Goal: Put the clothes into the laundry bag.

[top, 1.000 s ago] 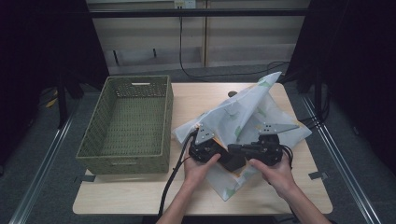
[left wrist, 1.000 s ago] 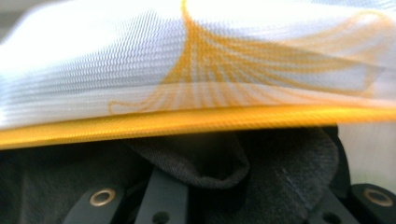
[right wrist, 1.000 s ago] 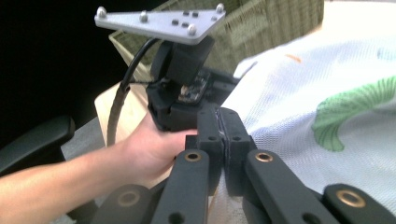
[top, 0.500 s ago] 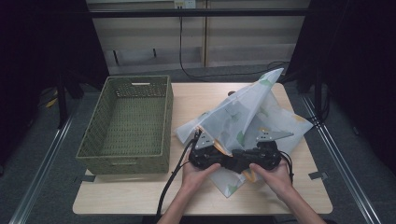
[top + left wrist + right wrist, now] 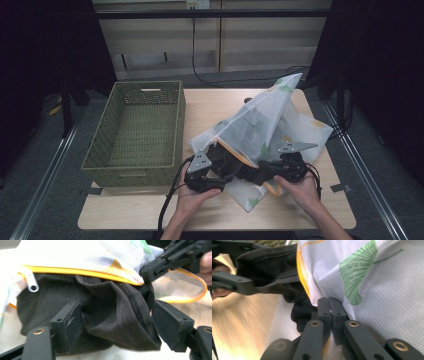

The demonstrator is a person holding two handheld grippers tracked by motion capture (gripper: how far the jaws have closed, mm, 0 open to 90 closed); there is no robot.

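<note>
A white mesh bag [image 5: 265,115] with green leaf prints and an orange zip edge [image 5: 75,271] stands peaked on the table. A dark garment [image 5: 231,159] bulges from its mouth. My left gripper [image 5: 222,172] is at that mouth, and its jaws have just been opening. In the left gripper view the dark garment [image 5: 112,315] lies between its open jaws [image 5: 120,322], and the right pad stands clear of the cloth. My right gripper [image 5: 328,306] is shut on the bag's mesh [image 5: 374,290] beside the orange edge, and in the high view it [image 5: 260,175] sits right of the left one.
A green woven basket [image 5: 135,170] stands empty at the table's left, close beside my left hand. Bare wooden table [image 5: 210,105] lies behind the bag and along the front edge. Cables trail off the near edge and across the floor behind.
My left gripper's jaws have spread apart and the hand has slid left, away from the right one. The right gripper has sunk a little, still pinching the bag.
</note>
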